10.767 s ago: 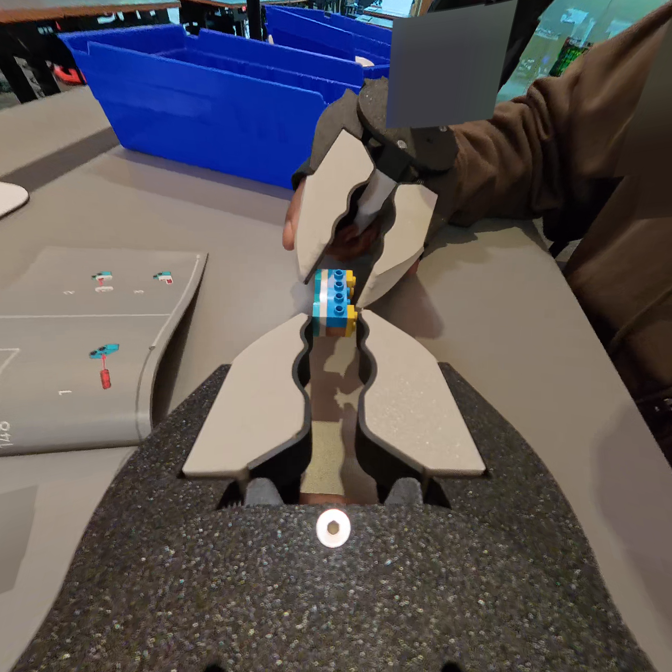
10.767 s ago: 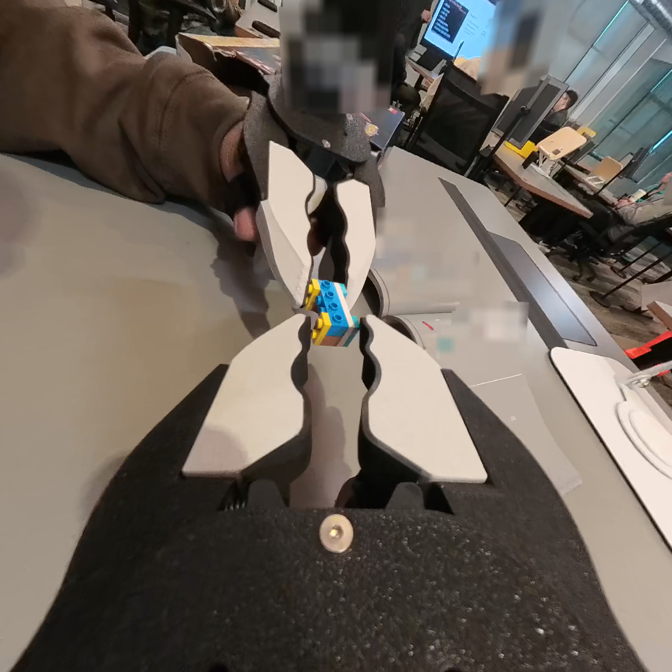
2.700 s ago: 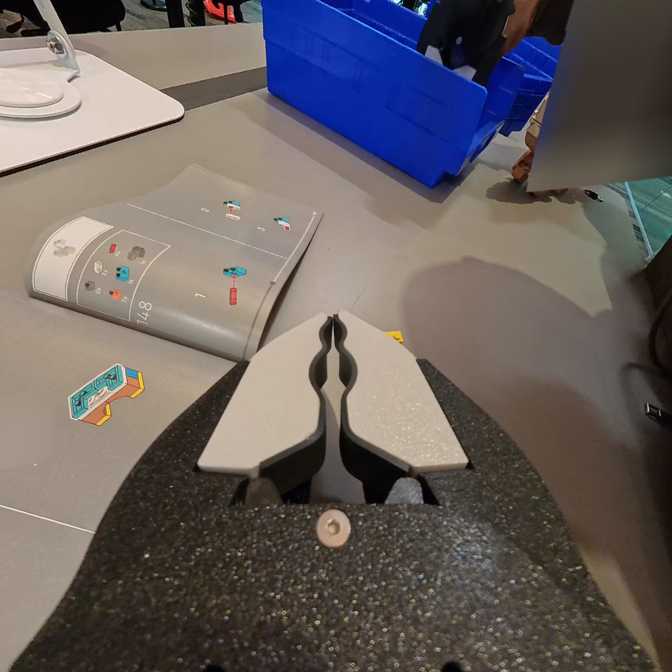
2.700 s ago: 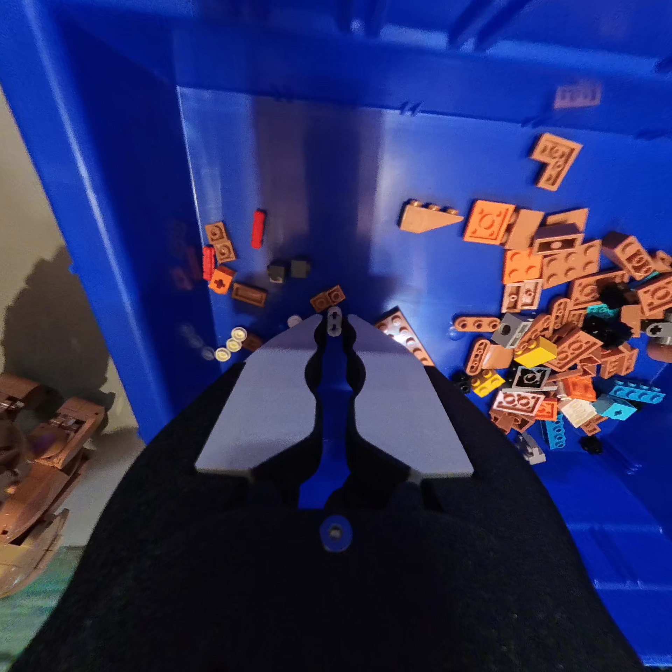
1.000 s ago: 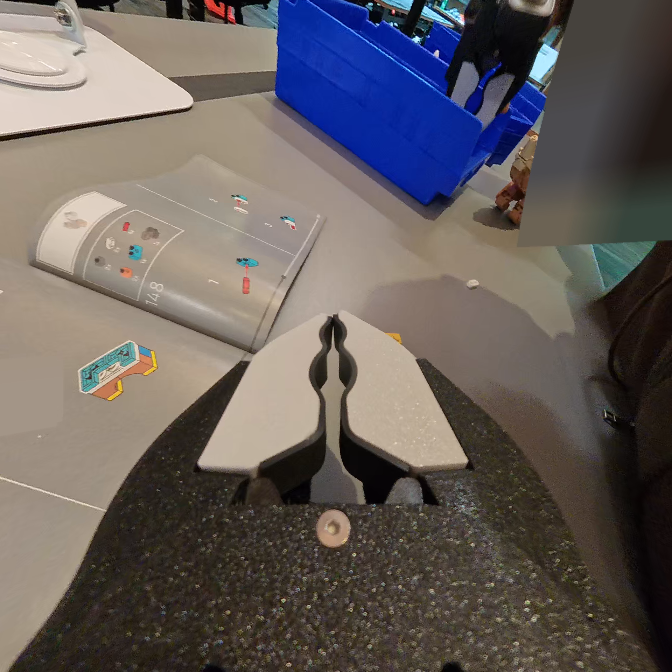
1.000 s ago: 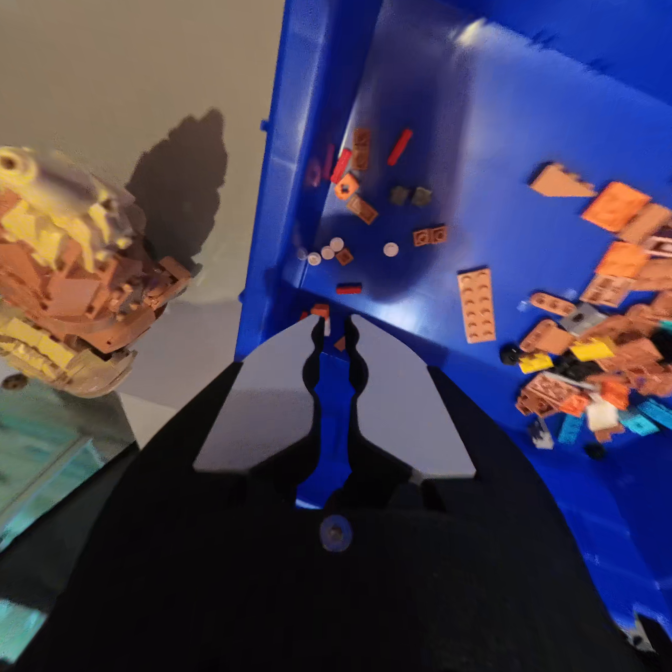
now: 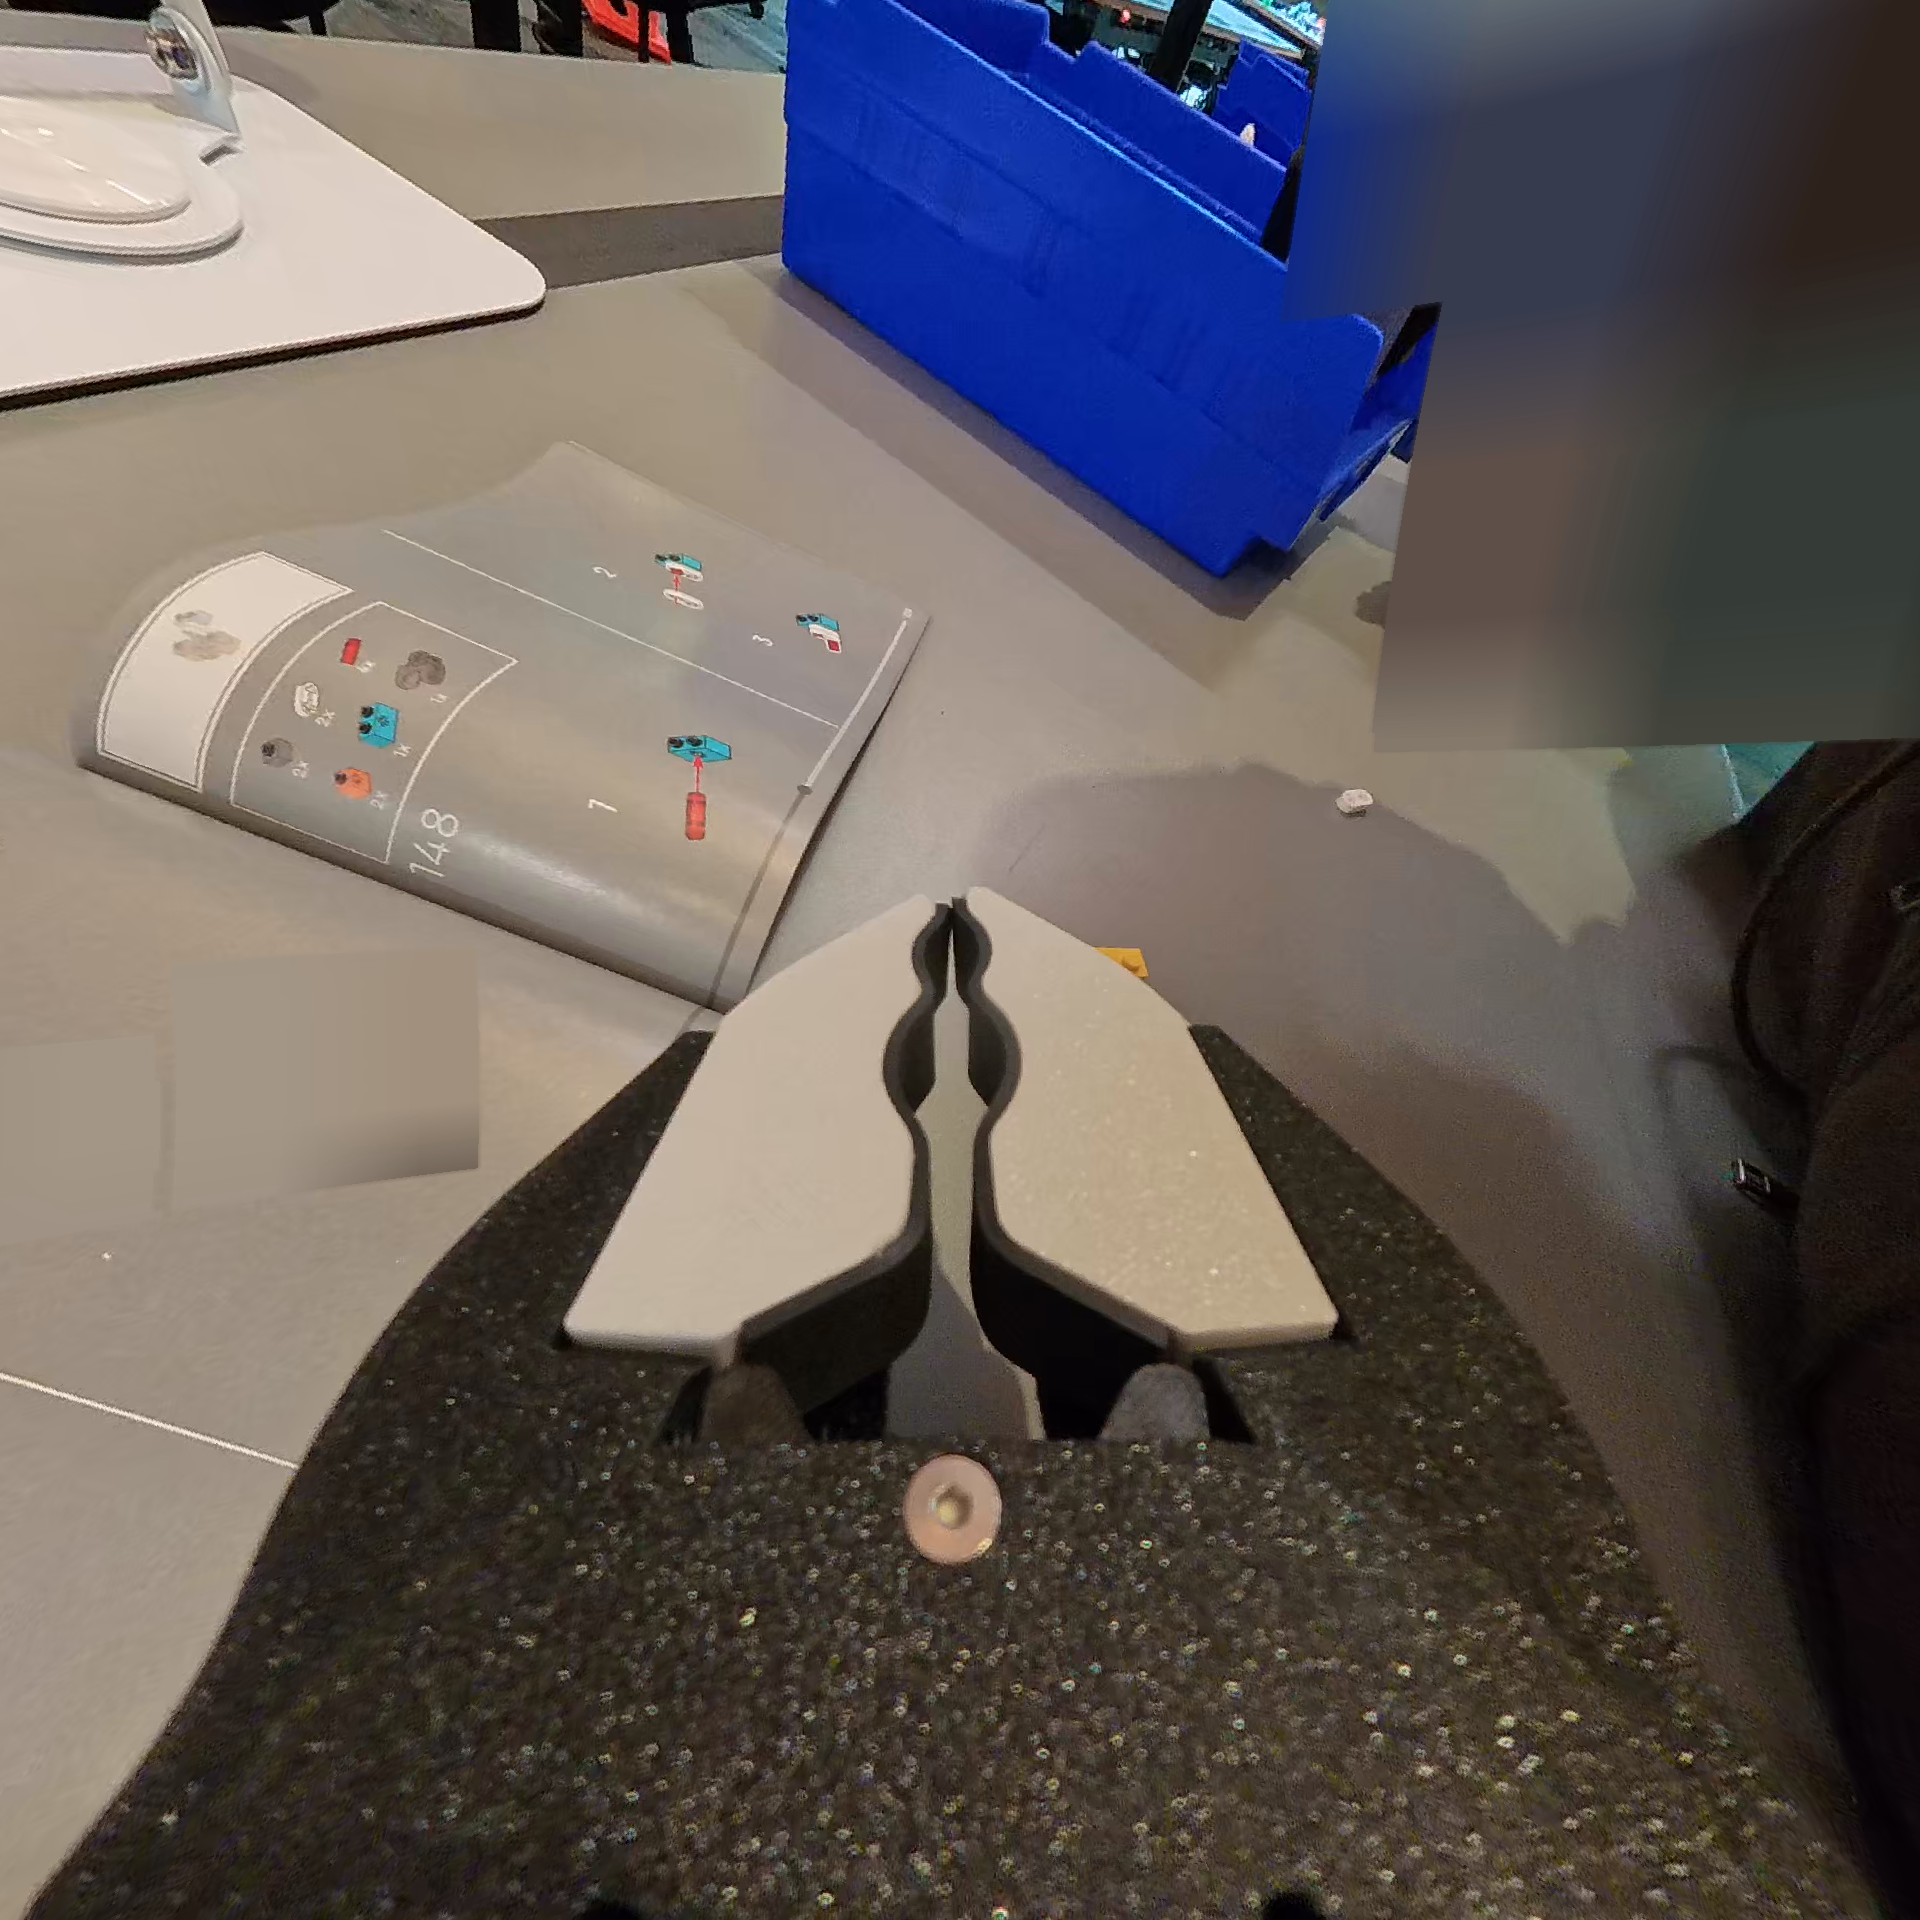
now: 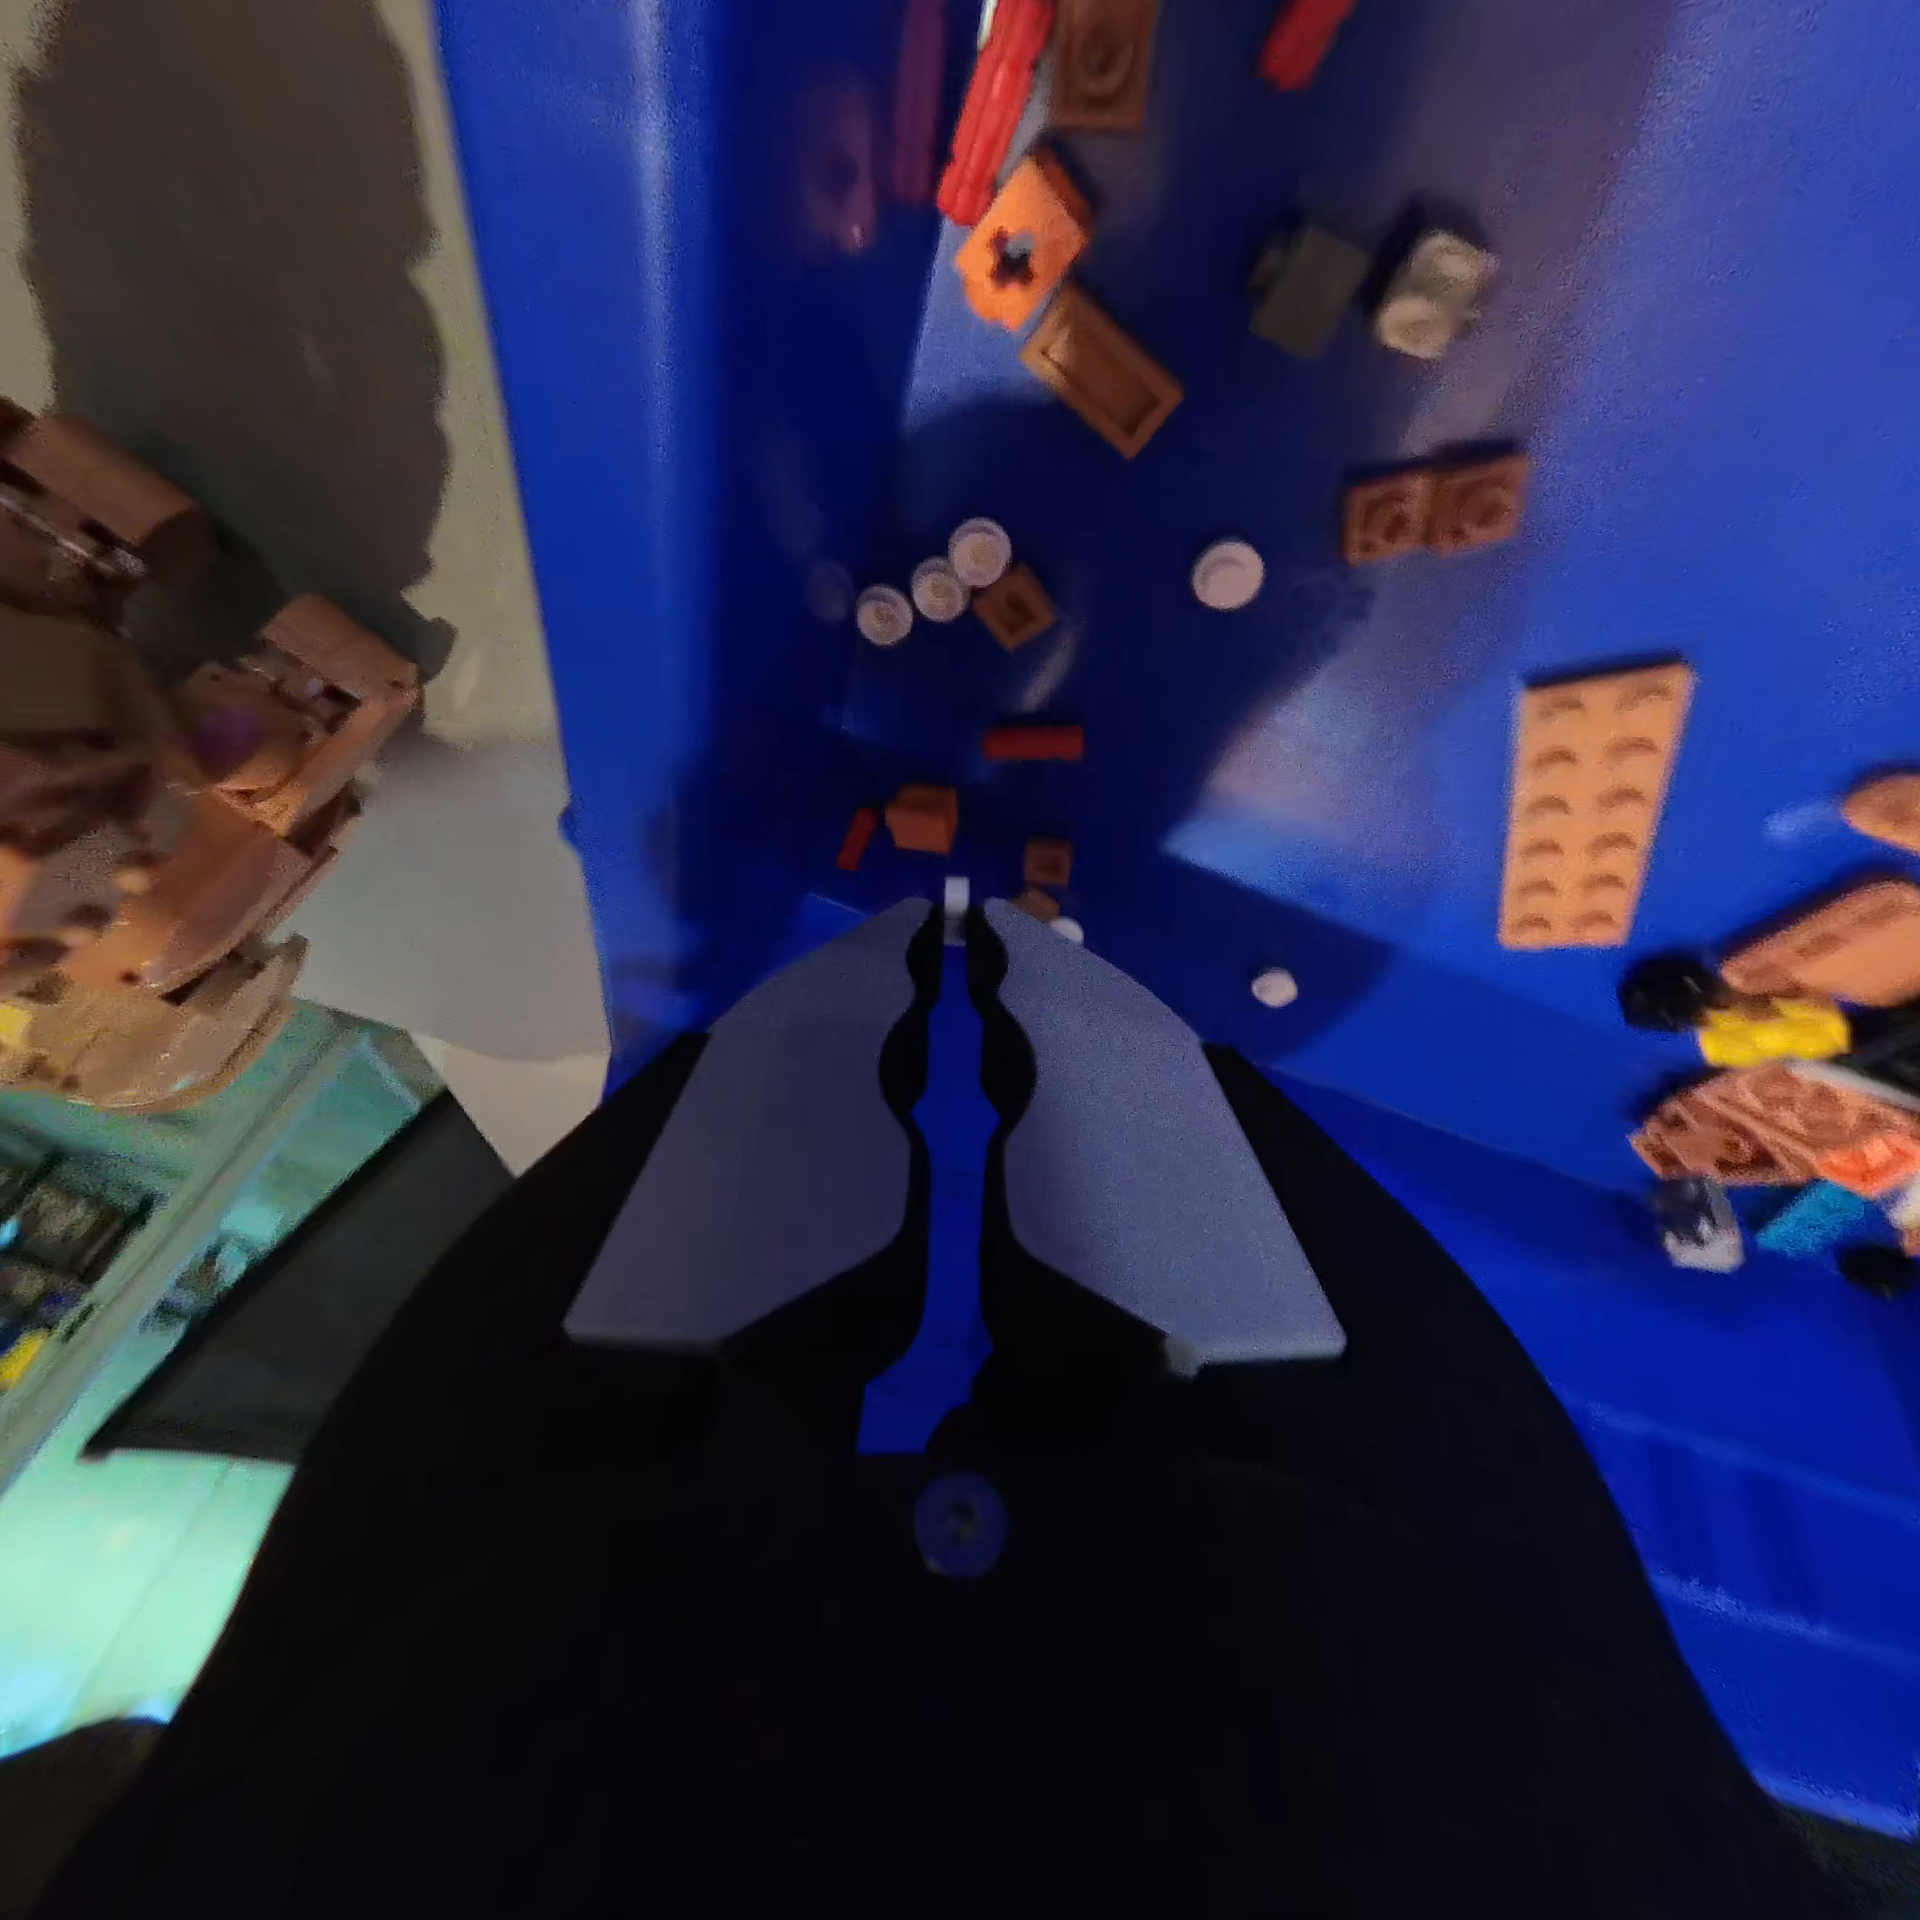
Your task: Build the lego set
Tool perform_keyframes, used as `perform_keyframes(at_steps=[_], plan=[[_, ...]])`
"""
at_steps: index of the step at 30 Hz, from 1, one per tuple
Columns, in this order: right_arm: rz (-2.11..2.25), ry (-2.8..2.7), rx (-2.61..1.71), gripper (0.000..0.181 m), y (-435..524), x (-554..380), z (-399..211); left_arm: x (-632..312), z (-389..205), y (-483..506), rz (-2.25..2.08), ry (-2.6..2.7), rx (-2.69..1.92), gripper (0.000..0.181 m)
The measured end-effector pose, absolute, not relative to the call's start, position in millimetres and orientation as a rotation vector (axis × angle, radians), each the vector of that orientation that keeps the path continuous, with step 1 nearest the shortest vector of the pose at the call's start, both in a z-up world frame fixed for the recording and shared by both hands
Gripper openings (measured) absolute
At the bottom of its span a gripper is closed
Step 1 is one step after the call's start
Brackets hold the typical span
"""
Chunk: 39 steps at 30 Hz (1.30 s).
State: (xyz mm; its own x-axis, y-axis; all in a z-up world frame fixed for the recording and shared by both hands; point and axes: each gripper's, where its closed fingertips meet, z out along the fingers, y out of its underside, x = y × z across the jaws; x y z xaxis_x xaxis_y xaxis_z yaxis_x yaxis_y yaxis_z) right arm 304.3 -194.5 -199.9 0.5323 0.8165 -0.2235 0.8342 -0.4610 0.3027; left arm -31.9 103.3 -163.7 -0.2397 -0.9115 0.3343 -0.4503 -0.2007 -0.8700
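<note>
Right gripper (image 8: 956, 912) reaches down into the blue bin (image 8: 727, 520), fingers nearly together, nipping a small pale piece (image 8: 957, 896) at the very tips; view is blurred, so the piece's shape is unclear. Probably fetching the next part. Loose bricks lie scattered on the bin's glossy floor: round white studs (image 8: 940, 589), a tan studded plate (image 8: 1590, 805), an orange block (image 8: 1023, 244). A brown built model (image 8: 156, 748) stands outside the bin wall, left of frame.

Left gripper (image 7: 952, 914) is idle low over the matte grey table (image 7: 1195, 831), jaws clenched, nothing visibly between them. A yellow piece (image 7: 1124, 958) peeks out past its right finger. Instruction booklet (image 7: 499, 707) lies open, curled at the spine, upper left, likely kept in sight for reference. A tiny white piece (image 7: 1353, 800) sits alone on the table, centre right
</note>
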Motion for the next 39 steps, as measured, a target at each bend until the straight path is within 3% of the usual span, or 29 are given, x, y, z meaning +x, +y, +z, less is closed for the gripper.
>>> perform_keyframes(at_steps=[6,11,18,34,39], plan=[[-0.203,1.366,2.886,0.004,-159.4,246.9,-133.2,-32.0,-164.2,101.6,-1.444,1.650,-1.588,0.000],[0.001,1.486,3.084,0.004,-121.2,165.7,-113.5,-34.3,-161.6,97.1,-1.431,1.671,-1.532,0.000],[0.028,1.682,2.924,0.004,-103.2,76.7,-156.7,-38.6,-159.7,96.2,-1.422,1.657,-1.516,0.000],[0.033,1.740,2.733,0.004,-114.1,65.6,-217.4,-43.4,-162.0,96.4,-1.407,1.655,-1.540,0.000],[0.009,1.697,2.816,0.017,-117.9,70.0,-209.5,-43.1,-162.2,97.1,-1.416,1.650,-1.550,0.000]])
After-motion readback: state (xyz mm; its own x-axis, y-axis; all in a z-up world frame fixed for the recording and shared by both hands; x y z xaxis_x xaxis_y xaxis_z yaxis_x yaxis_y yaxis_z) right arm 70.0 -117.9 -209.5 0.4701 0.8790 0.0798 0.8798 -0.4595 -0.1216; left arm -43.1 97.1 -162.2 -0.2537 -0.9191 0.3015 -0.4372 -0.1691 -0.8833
